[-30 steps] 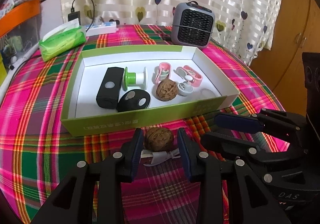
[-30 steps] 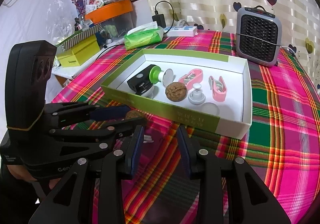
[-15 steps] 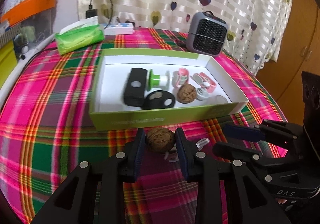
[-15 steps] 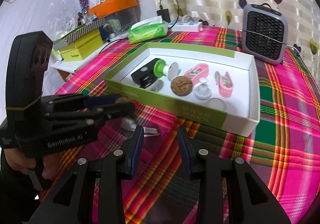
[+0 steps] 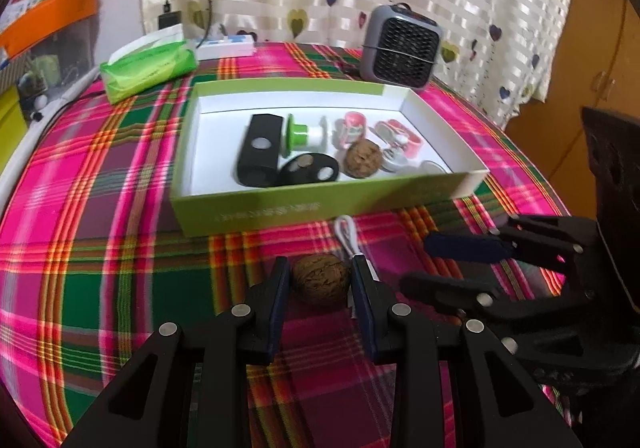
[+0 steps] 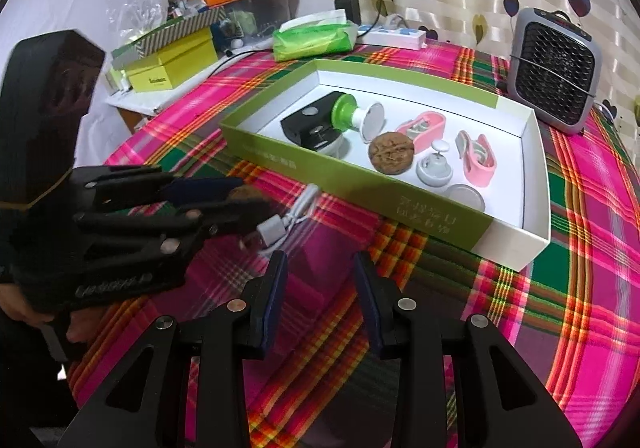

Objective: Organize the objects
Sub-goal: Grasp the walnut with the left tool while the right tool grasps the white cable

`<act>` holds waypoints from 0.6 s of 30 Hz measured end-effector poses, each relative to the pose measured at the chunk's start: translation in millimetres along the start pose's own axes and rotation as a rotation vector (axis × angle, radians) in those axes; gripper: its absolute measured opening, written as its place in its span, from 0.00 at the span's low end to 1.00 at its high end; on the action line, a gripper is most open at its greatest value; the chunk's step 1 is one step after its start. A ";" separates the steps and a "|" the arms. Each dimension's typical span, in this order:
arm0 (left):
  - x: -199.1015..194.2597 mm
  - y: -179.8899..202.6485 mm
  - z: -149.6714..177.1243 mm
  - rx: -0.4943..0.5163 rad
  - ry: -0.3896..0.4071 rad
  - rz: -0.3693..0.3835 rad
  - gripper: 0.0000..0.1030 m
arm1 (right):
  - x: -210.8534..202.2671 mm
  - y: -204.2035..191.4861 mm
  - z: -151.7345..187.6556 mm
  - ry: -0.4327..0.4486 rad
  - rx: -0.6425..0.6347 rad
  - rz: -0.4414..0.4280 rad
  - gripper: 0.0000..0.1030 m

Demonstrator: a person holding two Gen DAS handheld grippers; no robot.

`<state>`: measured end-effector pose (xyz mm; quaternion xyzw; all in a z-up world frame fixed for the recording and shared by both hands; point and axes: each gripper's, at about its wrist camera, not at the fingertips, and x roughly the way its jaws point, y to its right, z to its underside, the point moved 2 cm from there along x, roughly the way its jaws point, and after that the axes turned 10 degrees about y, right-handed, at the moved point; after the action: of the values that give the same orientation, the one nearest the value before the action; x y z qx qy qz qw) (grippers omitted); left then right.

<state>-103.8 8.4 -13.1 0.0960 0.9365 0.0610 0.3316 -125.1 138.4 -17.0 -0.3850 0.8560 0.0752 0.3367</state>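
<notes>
My left gripper is shut on a brown walnut and holds it above the plaid cloth, in front of the green box. In the right wrist view the left gripper shows at left with the walnut between its fingers. My right gripper is open and empty over the cloth. A white USB cable lies on the cloth by the box; it also shows in the left wrist view. The box holds a second walnut, a black case, a green spool and pink clips.
A grey fan heater stands behind the box. A green tissue pack and a white power strip lie at the back left. Yellow boxes and clutter sit on a side shelf. The round table edge curves close on the left.
My left gripper closed on the walnut and lifted it off the cloth, pulling back from the box. The white cable beneath it is now uncovered. The right gripper stayed open.
</notes>
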 end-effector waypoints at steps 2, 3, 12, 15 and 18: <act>-1.7 2.1 1.0 0.002 0.001 0.010 0.28 | -0.4 1.4 -0.4 0.003 0.006 0.007 0.35; -2.6 1.6 0.7 0.000 0.004 0.010 0.28 | -1.1 1.5 -0.5 0.005 0.007 0.006 0.35; -11.5 -19.8 -1.8 -0.047 0.034 -0.037 0.28 | -6.4 -9.0 -6.9 0.047 0.030 -0.017 0.35; -14.3 -22.5 -0.9 -0.050 0.039 -0.042 0.28 | -2.2 -14.6 -7.7 0.044 0.033 -0.024 0.35; -16.8 -26.0 -0.3 -0.053 0.045 -0.044 0.28 | 3.1 -19.9 -8.3 0.034 0.034 -0.030 0.35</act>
<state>-94.8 -20.6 -7.2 0.0652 0.9437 0.0808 0.3140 -116.7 119.6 -10.0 -0.3933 0.8568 0.0492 0.3299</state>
